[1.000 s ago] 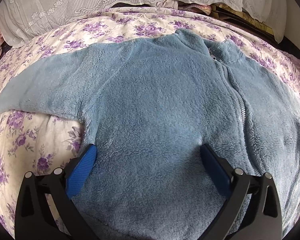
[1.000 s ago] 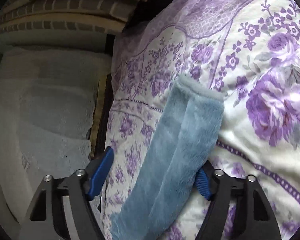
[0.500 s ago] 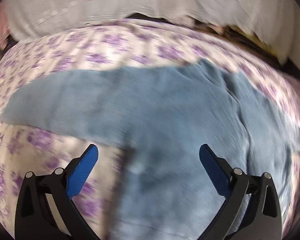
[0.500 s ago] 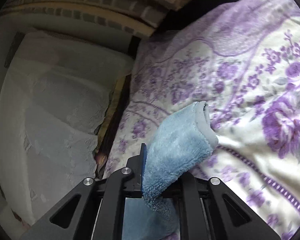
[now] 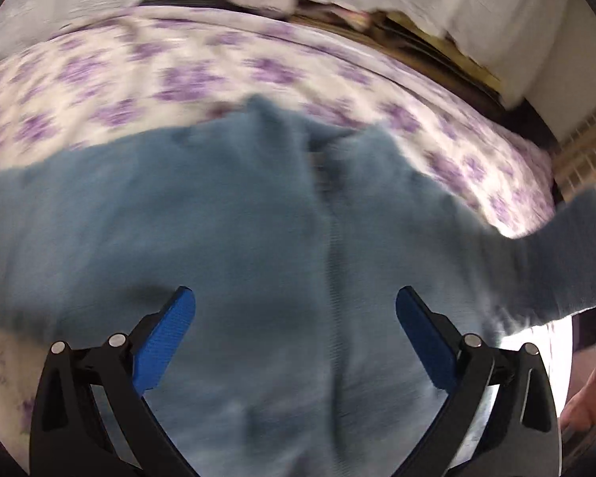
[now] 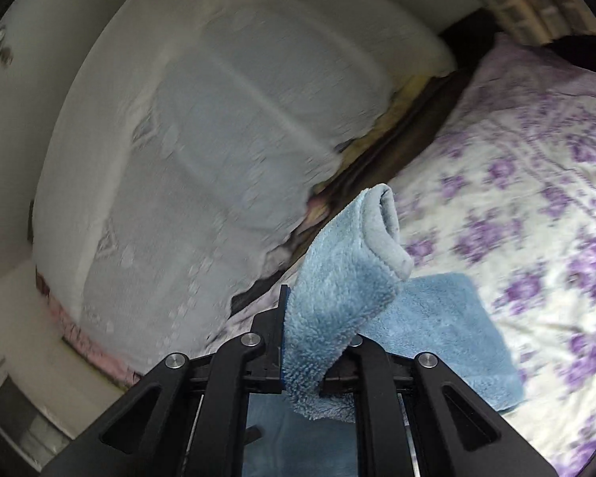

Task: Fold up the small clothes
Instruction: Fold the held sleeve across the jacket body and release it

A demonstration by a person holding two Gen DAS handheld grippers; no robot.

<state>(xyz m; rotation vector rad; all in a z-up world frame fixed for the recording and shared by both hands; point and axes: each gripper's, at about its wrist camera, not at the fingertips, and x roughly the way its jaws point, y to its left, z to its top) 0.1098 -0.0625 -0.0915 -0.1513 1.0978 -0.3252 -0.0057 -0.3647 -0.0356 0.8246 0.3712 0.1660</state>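
A blue fleece jacket with a front zip lies spread on a purple-flowered bedspread. My left gripper is open and empty above the jacket's lower body. My right gripper is shut on the jacket's right sleeve, near the cuff, and holds it lifted off the bed. The grey cuff lining curls over above the jaws. In the left wrist view that sleeve rises at the right edge. More blue fleece lies below the right gripper.
A white lace-covered headboard or cushion stands beyond the bed's far edge, with a dark gap between it and the bedspread. A person's hand shows at the lower right of the left wrist view.
My right gripper closed on the sleeve and lifted it, swinging toward the jacket body. My left gripper pulled back and rose, still open; its view shifted right.
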